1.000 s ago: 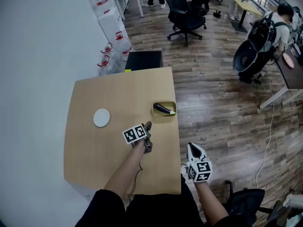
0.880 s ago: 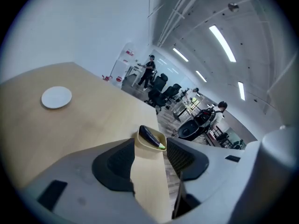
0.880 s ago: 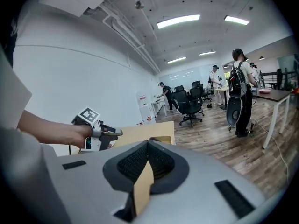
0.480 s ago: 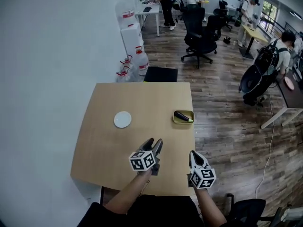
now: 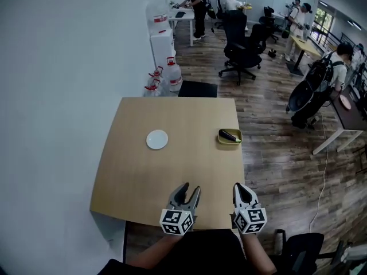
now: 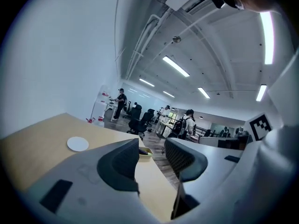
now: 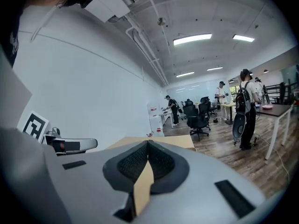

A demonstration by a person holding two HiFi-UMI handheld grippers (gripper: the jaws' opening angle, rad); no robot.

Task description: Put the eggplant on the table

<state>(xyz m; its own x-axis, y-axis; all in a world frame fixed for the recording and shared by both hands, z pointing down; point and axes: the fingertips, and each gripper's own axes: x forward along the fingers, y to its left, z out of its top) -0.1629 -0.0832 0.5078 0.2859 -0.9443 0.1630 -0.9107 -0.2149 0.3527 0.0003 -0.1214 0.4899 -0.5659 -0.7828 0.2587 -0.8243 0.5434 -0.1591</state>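
- The dark purple eggplant (image 5: 230, 134) lies in a small yellow-green dish (image 5: 226, 141) near the right edge of the light wooden worktop (image 5: 172, 171).
- A white round plate (image 5: 157, 139) sits on the worktop, well to the dish's left.
- The left claw (image 5: 190, 189) hovers over the near edge, jaws apart with nothing between them.
- The right claw (image 5: 241, 187), near it, has its jaws pressed together and is empty.
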